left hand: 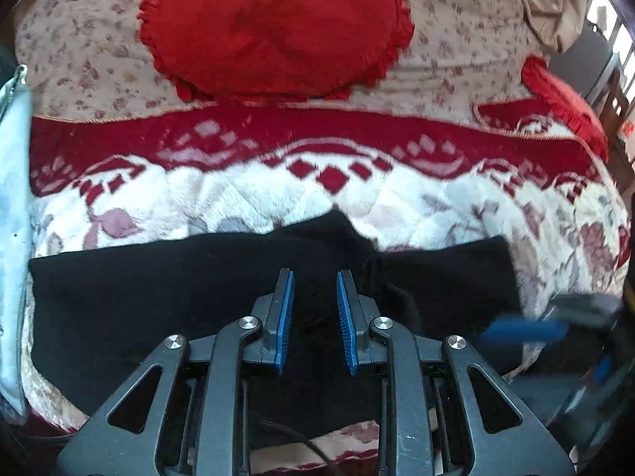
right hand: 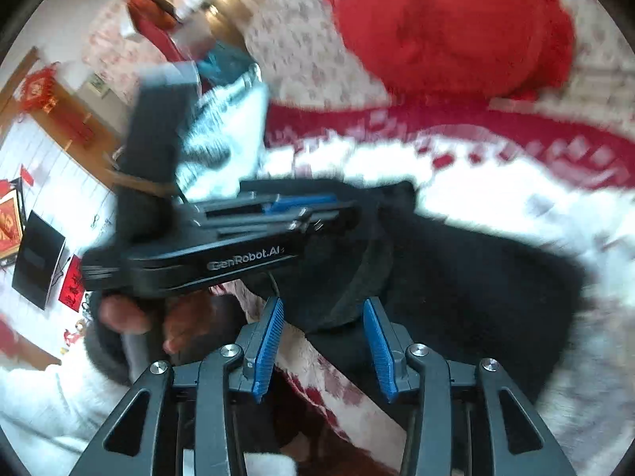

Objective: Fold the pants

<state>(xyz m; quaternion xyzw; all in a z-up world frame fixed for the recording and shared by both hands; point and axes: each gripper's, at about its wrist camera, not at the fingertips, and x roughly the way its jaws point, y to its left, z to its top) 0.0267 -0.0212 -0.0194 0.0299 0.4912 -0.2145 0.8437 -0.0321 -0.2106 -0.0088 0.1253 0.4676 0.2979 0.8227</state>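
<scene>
Black pants lie folded across the near part of a red and white blanket on the bed. My left gripper is open just above the pants' middle, with nothing between its blue pads. In the right wrist view the pants spread to the right. My right gripper is open over a raised fold of the pants' near edge, holding nothing. The left gripper's body shows there from the side, held by a hand. The right gripper's blue pad shows blurred in the left wrist view.
A round red frilled cushion lies on a floral sheet behind the blanket. A light blue-white cloth hangs at the left edge. A second red cushion is at the far right. Room furniture and red wall decorations lie left.
</scene>
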